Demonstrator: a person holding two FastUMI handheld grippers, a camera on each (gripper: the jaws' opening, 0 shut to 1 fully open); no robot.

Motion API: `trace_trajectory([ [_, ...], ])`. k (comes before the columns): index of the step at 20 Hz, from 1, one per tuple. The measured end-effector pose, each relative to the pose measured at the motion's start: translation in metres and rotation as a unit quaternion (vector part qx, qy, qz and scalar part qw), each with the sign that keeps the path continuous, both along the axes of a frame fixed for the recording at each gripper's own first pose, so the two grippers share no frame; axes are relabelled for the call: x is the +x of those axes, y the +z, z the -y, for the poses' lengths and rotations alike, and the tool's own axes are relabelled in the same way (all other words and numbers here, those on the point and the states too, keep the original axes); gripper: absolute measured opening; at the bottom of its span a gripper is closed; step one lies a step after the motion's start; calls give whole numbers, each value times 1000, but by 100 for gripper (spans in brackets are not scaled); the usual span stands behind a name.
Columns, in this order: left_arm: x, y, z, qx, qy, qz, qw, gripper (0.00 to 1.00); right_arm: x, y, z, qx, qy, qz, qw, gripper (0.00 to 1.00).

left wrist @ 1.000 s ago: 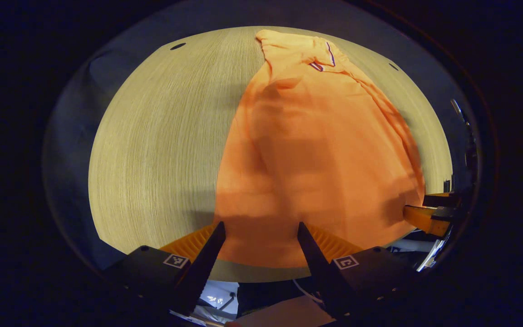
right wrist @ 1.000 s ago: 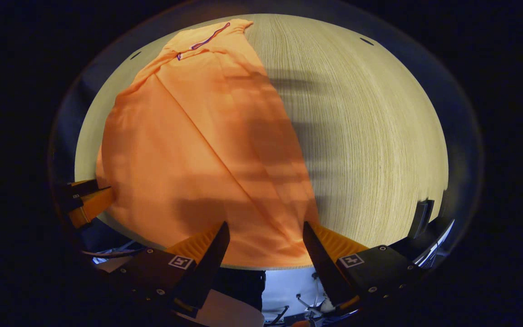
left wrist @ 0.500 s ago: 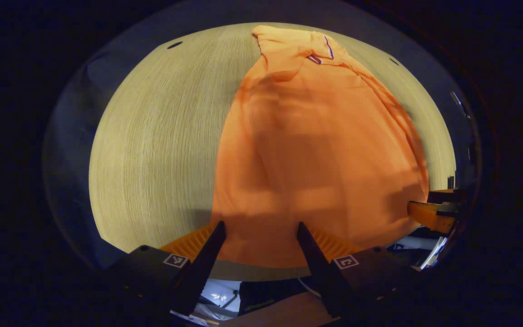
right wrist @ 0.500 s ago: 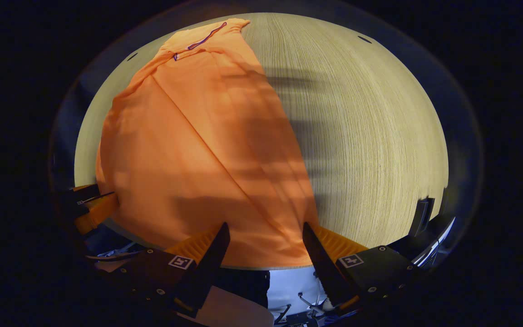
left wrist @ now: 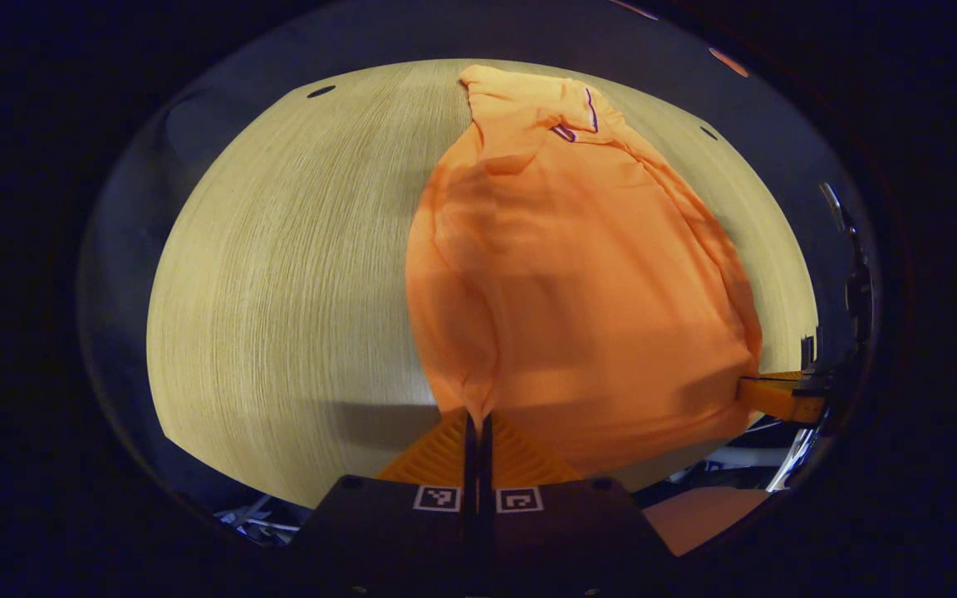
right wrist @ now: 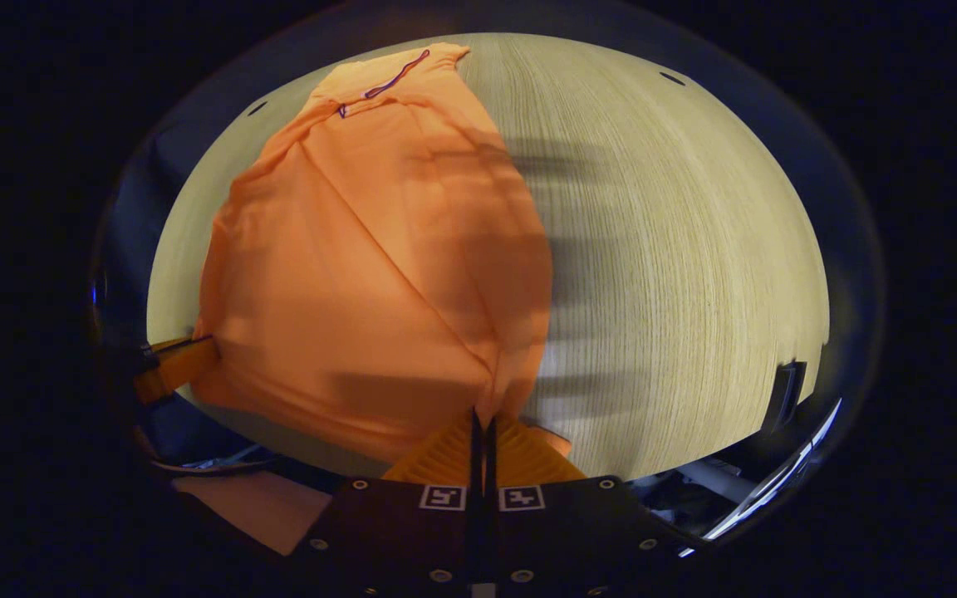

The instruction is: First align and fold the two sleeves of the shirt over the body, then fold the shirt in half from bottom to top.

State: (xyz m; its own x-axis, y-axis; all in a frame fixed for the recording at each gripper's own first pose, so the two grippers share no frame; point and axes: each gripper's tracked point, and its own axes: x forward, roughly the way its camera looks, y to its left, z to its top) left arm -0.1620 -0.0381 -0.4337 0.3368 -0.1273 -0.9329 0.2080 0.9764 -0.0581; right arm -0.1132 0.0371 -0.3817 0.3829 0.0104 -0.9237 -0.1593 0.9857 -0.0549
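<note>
An orange shirt (left wrist: pixel 578 274) lies lengthwise on the pale wooden table (left wrist: pixel 279 274), collar at the far end, sleeves folded in over the body. In the left gripper view my left gripper (left wrist: pixel 477 419) is shut on the hem's left corner, which puckers up into its fingers. In the right gripper view the shirt (right wrist: pixel 370 266) shows a diagonal crease, and my right gripper (right wrist: pixel 483 418) is shut on the hem's right corner. The near hem is lifted off the table between both grippers. The other gripper shows at each view's edge: the right one (left wrist: pixel 777 397), the left one (right wrist: pixel 175 365).
The table's near edge (right wrist: pixel 611 477) runs just under both grippers. Bare wood (right wrist: pixel 678 249) lies to the shirt's right in the right gripper view, and to its left in the left gripper view. Small dark holes (left wrist: pixel 321 90) mark the far table corners.
Both grippers have gone from open around the hem to shut on its corners. The hem has bunched and risen off the table.
</note>
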Motion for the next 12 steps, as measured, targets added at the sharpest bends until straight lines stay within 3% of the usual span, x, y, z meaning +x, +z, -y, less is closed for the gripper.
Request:
trace_trajectory([
  [5,2,8,4,8,-21,2,1000,1,5,10,-3,16,-5,4,1000,0],
  [12,50,52,10,-6,-5,54,999,1,49,72,-19,52,3,65,997,0],
])
